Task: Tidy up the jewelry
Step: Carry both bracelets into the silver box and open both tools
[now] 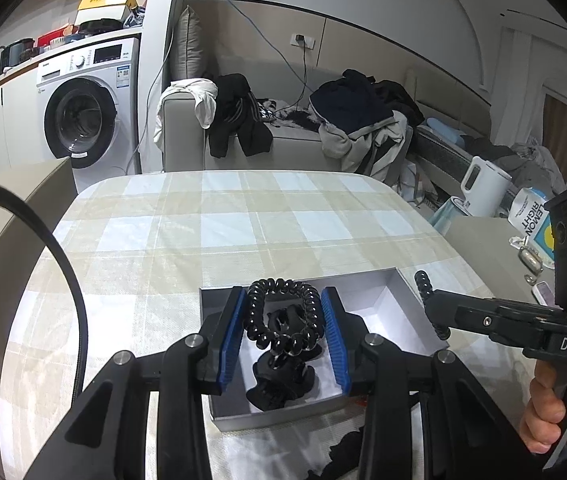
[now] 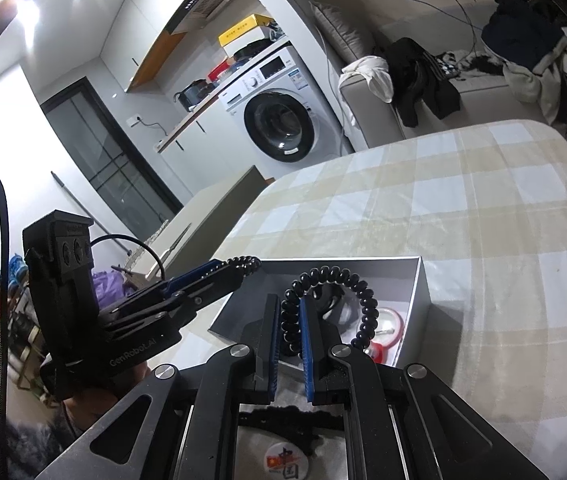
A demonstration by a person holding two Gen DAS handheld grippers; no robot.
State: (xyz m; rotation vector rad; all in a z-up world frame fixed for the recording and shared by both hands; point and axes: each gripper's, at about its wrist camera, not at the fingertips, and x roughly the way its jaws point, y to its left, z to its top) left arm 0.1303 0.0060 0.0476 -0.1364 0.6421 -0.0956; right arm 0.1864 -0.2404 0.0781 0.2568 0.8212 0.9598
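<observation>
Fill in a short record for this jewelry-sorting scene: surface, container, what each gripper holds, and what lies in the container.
surface: checked tablecloth
container: open grey box
left gripper: holds a black spiral hair tie over the box
right gripper: shut on a second spiral hair tie, also over the box
in box: black claw clip; red-rimmed round item

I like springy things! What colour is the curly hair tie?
Black curly hair tie, clearest in the left wrist view.
</observation>
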